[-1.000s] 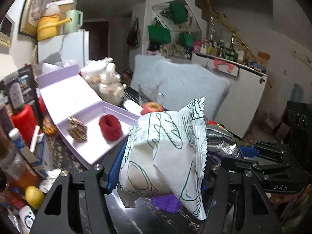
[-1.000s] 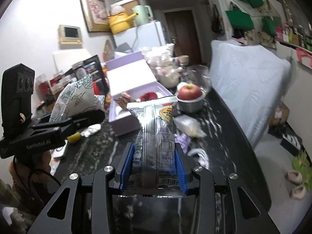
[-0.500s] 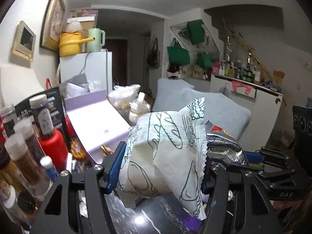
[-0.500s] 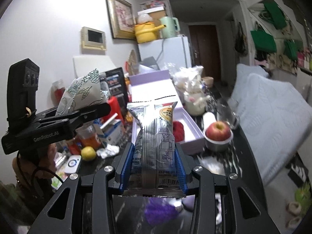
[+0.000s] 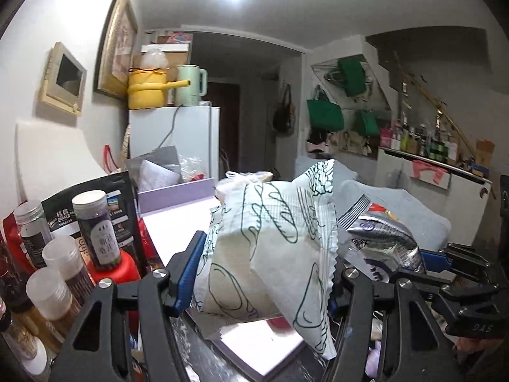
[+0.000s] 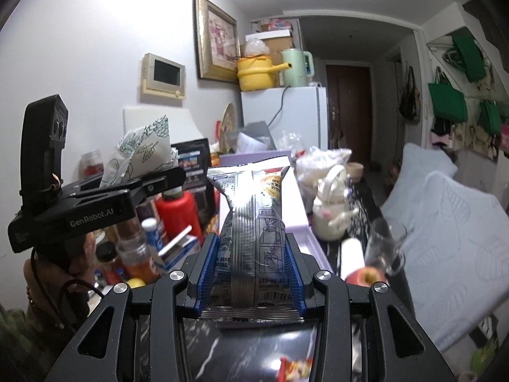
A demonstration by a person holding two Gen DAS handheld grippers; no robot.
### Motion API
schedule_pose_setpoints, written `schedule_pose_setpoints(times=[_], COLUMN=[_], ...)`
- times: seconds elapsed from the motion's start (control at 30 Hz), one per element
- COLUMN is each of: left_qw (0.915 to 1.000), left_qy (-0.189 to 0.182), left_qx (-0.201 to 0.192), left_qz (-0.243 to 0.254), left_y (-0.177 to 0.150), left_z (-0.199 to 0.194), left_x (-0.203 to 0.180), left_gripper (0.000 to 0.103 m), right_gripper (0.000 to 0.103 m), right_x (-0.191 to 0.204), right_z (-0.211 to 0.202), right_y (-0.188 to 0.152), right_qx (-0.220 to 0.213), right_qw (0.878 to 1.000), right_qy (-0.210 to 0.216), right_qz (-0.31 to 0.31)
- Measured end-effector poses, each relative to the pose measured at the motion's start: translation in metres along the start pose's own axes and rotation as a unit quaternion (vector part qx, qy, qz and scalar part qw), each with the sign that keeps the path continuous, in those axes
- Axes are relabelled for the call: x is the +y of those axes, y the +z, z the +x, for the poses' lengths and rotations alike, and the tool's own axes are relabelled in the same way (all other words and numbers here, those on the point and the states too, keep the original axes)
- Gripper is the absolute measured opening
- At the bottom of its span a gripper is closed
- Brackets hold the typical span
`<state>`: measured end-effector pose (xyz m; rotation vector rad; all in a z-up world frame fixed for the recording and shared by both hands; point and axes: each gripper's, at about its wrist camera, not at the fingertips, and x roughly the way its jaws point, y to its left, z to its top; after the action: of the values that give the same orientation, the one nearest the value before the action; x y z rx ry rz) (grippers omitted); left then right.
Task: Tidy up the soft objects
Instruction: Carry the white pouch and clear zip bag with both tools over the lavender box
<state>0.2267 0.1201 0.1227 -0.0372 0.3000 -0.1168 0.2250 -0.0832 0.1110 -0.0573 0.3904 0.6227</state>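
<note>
- Right now the left gripper [image 5: 264, 273] is clamped on the white patterned packet [image 5: 270, 248], above the lilac box [image 5: 191, 222].
- Beside it, the right gripper [image 6: 251, 273] pinches the silver sachet [image 6: 251, 222].
- Crowded bottles [image 5: 95, 222] near the box risk being knocked.

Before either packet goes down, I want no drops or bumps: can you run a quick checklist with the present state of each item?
1. Left gripper shut on the white packet: ok, blue pads press both sides.
2. Right gripper shut on the silver packet: ok, held upright low on the pack.
3. Packets apart from each other: cannot tell, in the left view the silver one sits right behind the white one's edge.
4. Lilac box open to receive: ok, lid is up.
5. Free room on the box floor: cannot tell, the packets hide most of it.
6. Glass and apple near the right gripper's path: not ok, close by.
</note>
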Motion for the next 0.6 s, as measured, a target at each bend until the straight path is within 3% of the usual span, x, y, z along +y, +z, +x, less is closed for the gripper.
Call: schedule_pose_setpoints(times=[0.33, 0.6], left_qw=[0.9979, 0.9972], left_qy=[0.048, 0.068], left_qx=[0.009, 0.020], left_qz=[-0.044, -0.024], left_y=[-0.001, 0.001], left_z=[0.061, 0.105], left_x=[0.028, 0.032], left_gripper=[0.061, 0.061], right_gripper=[0.040, 0.040], right_x=[-0.024, -0.048], right_z=[0.061, 0.114], right_y=[0.030, 0.039], right_qx=[0.004, 0.016], right_qw=[1.000, 0.998], right_qy=[0.004, -0.008], right_qz=[0.025, 0.055])
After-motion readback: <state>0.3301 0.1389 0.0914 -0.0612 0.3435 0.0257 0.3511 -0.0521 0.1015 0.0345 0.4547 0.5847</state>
